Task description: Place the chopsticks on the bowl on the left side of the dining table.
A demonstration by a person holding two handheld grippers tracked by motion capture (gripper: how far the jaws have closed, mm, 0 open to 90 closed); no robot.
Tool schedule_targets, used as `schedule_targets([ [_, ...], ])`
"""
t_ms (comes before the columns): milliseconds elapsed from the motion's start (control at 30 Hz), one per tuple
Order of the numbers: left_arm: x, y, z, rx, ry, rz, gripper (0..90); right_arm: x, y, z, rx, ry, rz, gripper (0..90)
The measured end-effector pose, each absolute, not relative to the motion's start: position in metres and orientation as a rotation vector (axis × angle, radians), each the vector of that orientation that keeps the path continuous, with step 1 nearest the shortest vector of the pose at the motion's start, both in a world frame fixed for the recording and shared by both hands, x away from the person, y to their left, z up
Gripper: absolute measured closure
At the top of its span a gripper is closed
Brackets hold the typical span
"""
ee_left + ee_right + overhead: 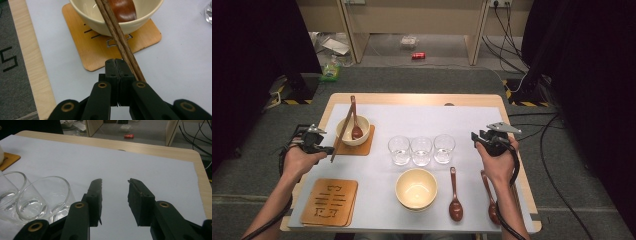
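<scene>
Left gripper view has the left gripper (115,65) with its jaws pressed together, pinching a pair of wooden chopsticks (117,35) whose far ends lean over the rim of a cream bowl (100,20) on a wooden coaster (97,53). The right gripper (115,192) hovers with jaws apart beside the glasses (42,200), gripping nothing.
</scene>
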State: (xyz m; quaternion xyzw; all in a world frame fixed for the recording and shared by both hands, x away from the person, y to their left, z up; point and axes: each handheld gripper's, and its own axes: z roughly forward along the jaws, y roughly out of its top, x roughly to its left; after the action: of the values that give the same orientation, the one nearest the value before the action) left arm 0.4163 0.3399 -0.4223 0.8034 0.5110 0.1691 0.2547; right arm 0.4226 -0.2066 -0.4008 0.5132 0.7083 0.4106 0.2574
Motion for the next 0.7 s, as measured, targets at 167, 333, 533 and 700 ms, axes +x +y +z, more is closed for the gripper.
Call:
schedule_targets([
  [167,0.415,0.334,-0.422,2.216,1.367,0.453,89.0,0.423,-0.207,-0.401,1.392,1.92,1.115,63.6],
  [333,0.413,0.324,-0.42,2.238,1.324,0.438,89.0,0.422,-0.207,-0.4,1.394,1.919,1.114,63.6],
  [533,0.413,0.306,-0.417,2.266,1.271,0.42,88.9,0.422,-0.205,-0.4,1.385,1.922,1.114,63.6],
  [700,0.415,0.292,-0.416,2.271,1.242,0.406,89.0,0.42,-0.206,-0.398,1.385,1.914,1.119,63.6],
])
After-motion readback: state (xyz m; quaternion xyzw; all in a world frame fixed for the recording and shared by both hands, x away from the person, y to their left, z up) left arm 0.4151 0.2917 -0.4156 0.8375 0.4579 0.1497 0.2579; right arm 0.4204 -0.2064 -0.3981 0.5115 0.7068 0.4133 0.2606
